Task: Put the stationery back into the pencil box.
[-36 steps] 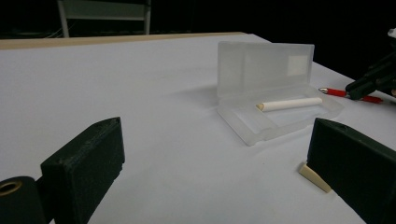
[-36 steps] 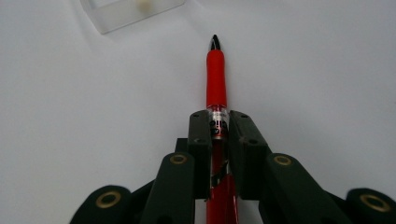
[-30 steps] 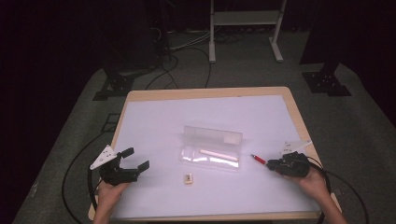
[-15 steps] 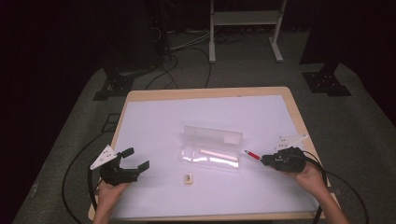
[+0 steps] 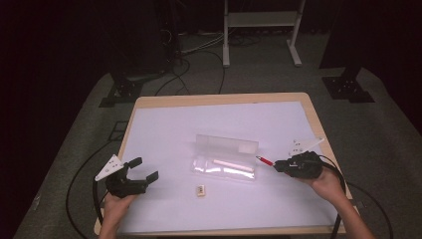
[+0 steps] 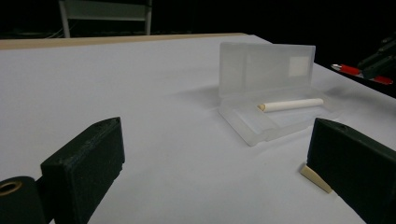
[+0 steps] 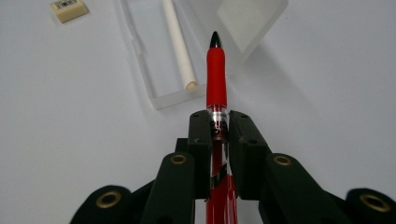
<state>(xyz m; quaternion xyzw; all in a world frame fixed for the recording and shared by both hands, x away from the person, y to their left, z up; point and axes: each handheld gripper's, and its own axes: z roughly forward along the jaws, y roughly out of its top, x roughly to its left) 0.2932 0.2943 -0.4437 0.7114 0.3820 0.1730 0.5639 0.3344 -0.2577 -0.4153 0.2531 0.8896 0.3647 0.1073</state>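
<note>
1. We see that the right gripper (image 5: 275, 165) has come nearer to the clear case (image 5: 226, 159) since one second ago. It was then close to the right edge of the desk (image 5: 164, 124); now it is lifted a little and stands just beside the right end of the case.

2. Its fingers (image 7: 201, 140) are narrow and clamp the red pen (image 7: 216, 79) by the barrel. The dark tip points toward the case, and in the right gripper view it hangs over the corner where the tray meets the raised lid.

3. The case has not moved. It lies open in the middle of the desk, with the lid upright behind the tray. A white stick (image 5: 231, 163) already lies lengthwise in the tray.

4. The left gripper (image 5: 141, 171) has kept its place near the left front corner of the desk. Its fingers (image 6: 88, 168) are wide apart and hold nothing.

5. The small eraser (image 5: 200, 190) also stays where it was, on the desk in front of the case, apart from both grippers.

6. We judge that the pen is on its way into the tray, beside the white stick. The carrying is almost done; lowering and release are still to come, and the eraser is not yet handled.
</note>
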